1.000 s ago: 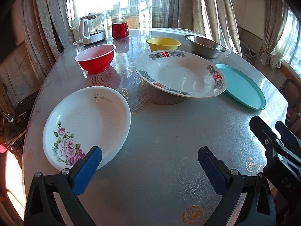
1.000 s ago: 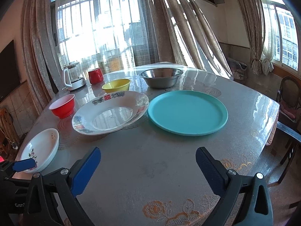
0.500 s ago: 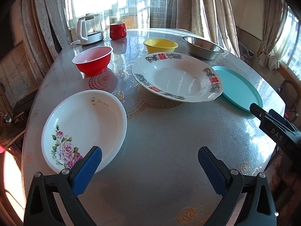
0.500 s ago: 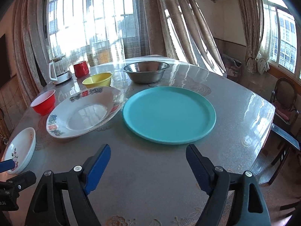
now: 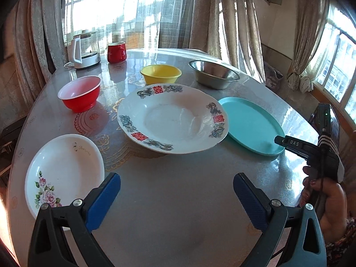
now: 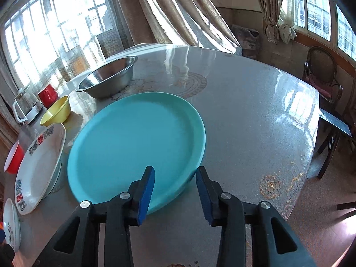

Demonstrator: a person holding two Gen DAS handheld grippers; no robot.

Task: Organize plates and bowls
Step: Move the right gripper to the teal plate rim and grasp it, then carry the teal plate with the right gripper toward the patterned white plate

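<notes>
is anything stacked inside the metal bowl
No, the metal bowl at the far side of the table shows only its bare shiny inside.

I see six dishes flat on the table: a teal plate (image 6: 135, 142) nearest right, a big patterned white plate (image 5: 172, 116) beside it, a rose-printed white dish (image 5: 64, 173), and red (image 5: 80, 93), yellow (image 5: 160, 73) and steel (image 5: 213, 73) bowls upright behind.
</notes>
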